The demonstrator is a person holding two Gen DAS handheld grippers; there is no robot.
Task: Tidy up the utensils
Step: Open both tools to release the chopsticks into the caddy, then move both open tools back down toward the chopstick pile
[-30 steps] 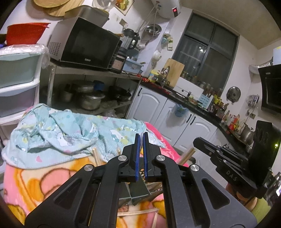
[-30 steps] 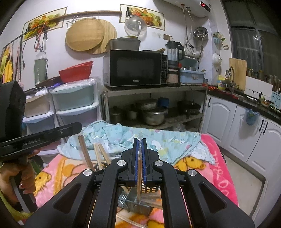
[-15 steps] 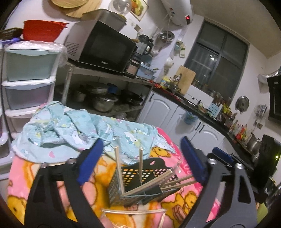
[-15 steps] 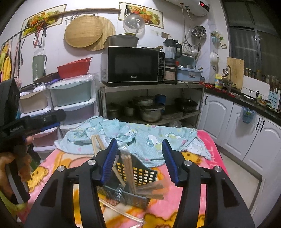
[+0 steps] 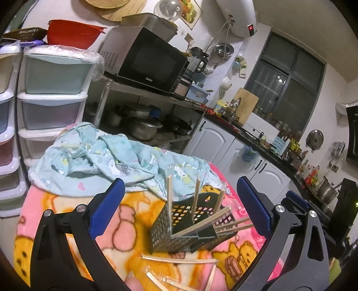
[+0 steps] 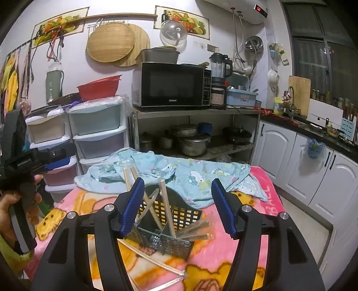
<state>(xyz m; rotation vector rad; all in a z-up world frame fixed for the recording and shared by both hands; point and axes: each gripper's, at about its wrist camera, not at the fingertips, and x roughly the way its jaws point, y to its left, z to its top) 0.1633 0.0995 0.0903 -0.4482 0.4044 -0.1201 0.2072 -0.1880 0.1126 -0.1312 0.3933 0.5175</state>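
Opening jaws: left gripper [image 5: 179, 199] spreads wide with nothing pressed between its blue pads [image 5: 107, 199]; right gripper [image 6: 176, 208] also widens, pads clear of everything.
Task's thing: black perforated utensil caddy [image 5: 179, 226] sits on the pink cartoon blanket [image 5: 125, 221], just ahead of and between both sets of fingertips.
Sorted so far: several chopsticks [image 5: 169, 199] stand or lean in the caddy's compartments; some poke out sideways towards the left gripper's right-hand finger.
Still loose: wrapped chopsticks [image 5: 179, 259] lie flat on the blanket, below the caddy and nearer the tool than it.
Beyond the caddy: a crumpled pale blue cloth [image 5: 107, 161] lies further ahead.
Handling, chopsticks: likely light, stiff and thin; the clear wrap looks slick, so a pinch may slide. Flat on soft fabric, they should sink a little and be awkward to get under.
Where to grip: probably near the middle of a stick, pads across its length, so it stays level and tips easily into a slot.
Handling, caddy: looks like light plastic and could tip or skid if nudged; better steadied by its wall.
Readable writing: "Galanz" on the microwave [image 6: 172, 85]; red digits on the water heater [image 6: 257, 10]; "GENROBOT.AI", I think, on the other handle in the right view.
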